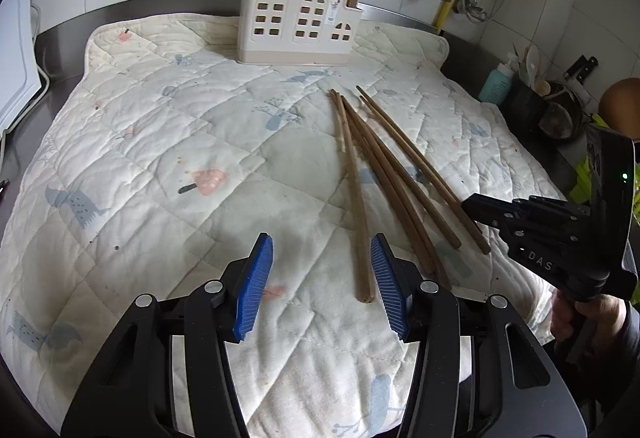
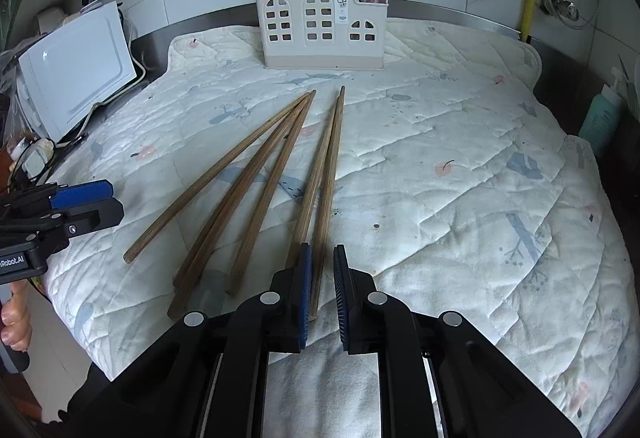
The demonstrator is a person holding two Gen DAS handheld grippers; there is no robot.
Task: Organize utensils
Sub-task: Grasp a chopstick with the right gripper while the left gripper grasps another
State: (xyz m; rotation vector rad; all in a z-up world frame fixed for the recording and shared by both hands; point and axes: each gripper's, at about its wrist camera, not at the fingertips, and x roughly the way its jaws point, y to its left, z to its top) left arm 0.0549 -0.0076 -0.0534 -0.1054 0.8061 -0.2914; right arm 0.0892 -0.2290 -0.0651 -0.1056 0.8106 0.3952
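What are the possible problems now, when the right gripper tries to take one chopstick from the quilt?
The right gripper straddles the rightmost chopstick, but its neighbour lies almost touching it, so closing may catch or push both. The quilt is soft and wrinkled, so a fingertip may snag the cloth. The open left gripper waits near the leftmost chopstick; the two grippers could bump.

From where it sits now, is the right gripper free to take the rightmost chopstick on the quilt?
Probably yes. The right gripper is open and the near end of the rightmost chopstick already lies between its blue pads. Nothing covers that end; the neighbouring chopstick lies close beside it and might get caught too.
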